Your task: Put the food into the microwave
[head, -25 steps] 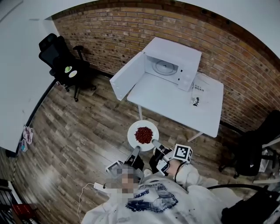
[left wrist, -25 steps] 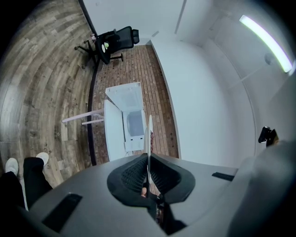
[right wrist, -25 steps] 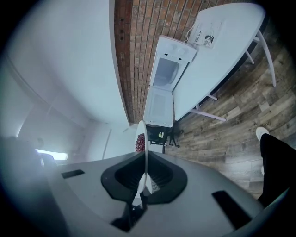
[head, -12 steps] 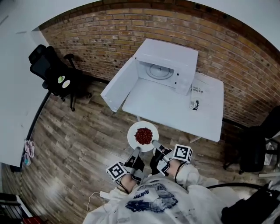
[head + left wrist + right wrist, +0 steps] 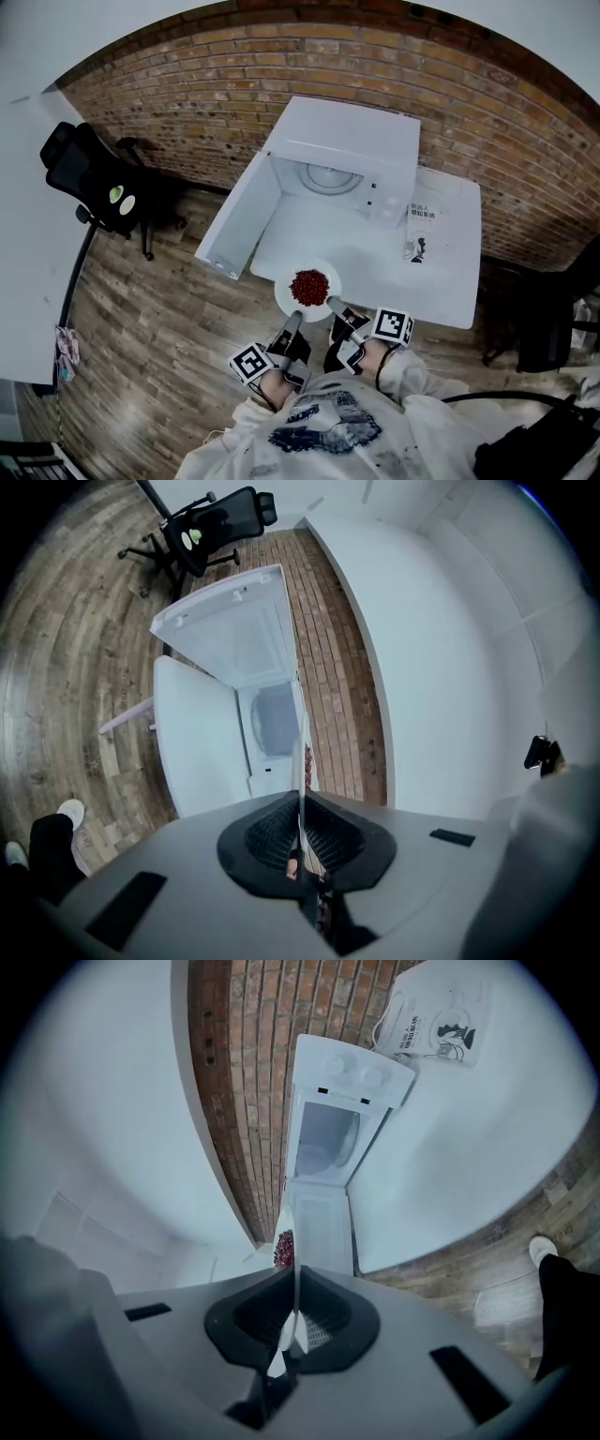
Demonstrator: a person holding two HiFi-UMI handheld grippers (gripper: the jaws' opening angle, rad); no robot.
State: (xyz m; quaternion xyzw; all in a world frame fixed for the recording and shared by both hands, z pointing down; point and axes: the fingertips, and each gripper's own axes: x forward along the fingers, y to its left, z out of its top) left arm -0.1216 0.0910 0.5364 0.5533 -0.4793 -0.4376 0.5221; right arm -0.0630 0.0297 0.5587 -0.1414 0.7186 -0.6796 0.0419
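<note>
While the jaws of the left gripper [image 5: 292, 323] are pressing together on the near rim of the white plate [image 5: 285, 296], the jaws of the right gripper [image 5: 335, 306] are pinching the same rim just beside them, on the right. In each gripper view the pads are nearly meeting, and only the thin edge of the plate is running between them as a white line.

The plate is being held flat, with a heap of red food [image 5: 309, 286] lying in its middle. Being round, it is showing no long axis. Both grippers are pointing across it toward the microwave [image 5: 352, 155].

The plate is hanging over the front edge of the white table [image 5: 450, 281], partly above the wooden floor [image 5: 159, 309]. Between the plate and the mouth of the microwave a bare stretch of tabletop is lying open. The microwave door [image 5: 234, 220] is standing swung wide to the left, past the table's left edge, and the cavity is facing the person.

A printed sheet [image 5: 424, 230] is lying to the right of the microwave, well apart from the plate. A brick wall [image 5: 187, 84] is closing the far side, and a black office chair [image 5: 89, 178] is standing far to the left.
</note>
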